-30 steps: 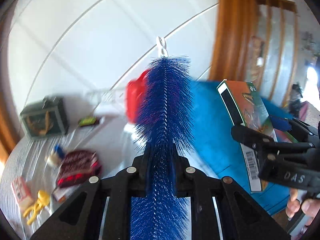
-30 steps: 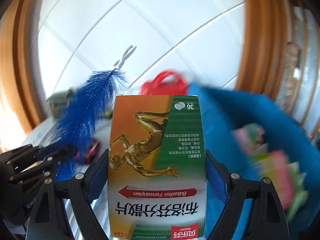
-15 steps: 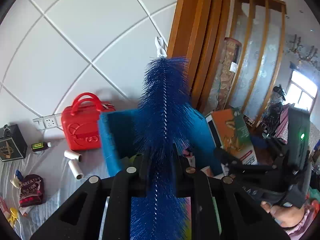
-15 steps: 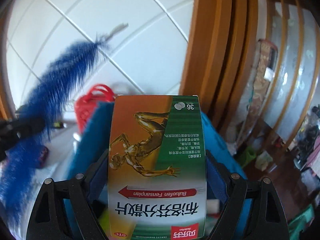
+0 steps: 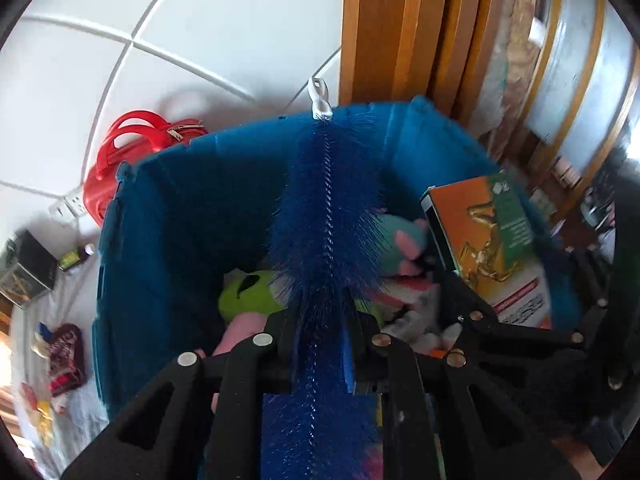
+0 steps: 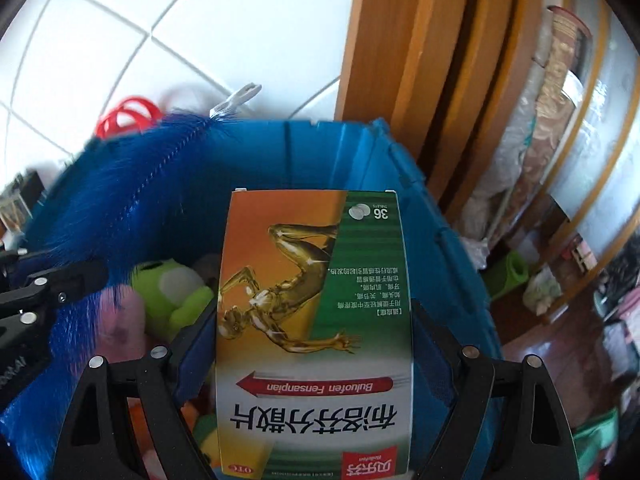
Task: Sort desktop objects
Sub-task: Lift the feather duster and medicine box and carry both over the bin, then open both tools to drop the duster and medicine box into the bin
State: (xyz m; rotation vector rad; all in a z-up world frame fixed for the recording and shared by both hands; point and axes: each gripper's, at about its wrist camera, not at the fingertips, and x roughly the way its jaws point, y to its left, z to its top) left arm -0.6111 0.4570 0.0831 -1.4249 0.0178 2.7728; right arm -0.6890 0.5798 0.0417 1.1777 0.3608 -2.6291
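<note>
while both loads hang over the open blue storage bin (image 5: pixel 168 232), drop-off step in hand. left gripper (image 5: pixel 322 344) clamped on the blue bottle brush (image 5: pixel 326 216), bristles squeezed between the fingers, white hanging loop (image 5: pixel 319 96) pointing past the far rim. right gripper (image 6: pixel 314 344) clamped on the ibuprofen box (image 6: pixel 314 320), fingers pressing its two long sides, box upright and poised above the bin's right half; same box seen at the right in the left wrist view (image 5: pixel 490 248). already in the bin: green frog plush (image 6: pixel 174 292), pink plush (image 6: pixel 118 328), teal-and-pink plush (image 5: pixel 400 240).

judged near the end of this pair's carry, release not yet made. next move likely calls for lowering a little below the rim, then parting the fingers, one side at a time to keep brush and box from knocking together. brush bristles may cling to the pads, so a small shake could be needed.

left on the table beside the bin: red handbag (image 5: pixel 132 160), dark box (image 5: pixel 30 270), small bottle (image 5: pixel 76 256), dark red pouch (image 5: pixel 66 356), yellow toy (image 5: pixel 44 420), so more sorting to come.
</note>
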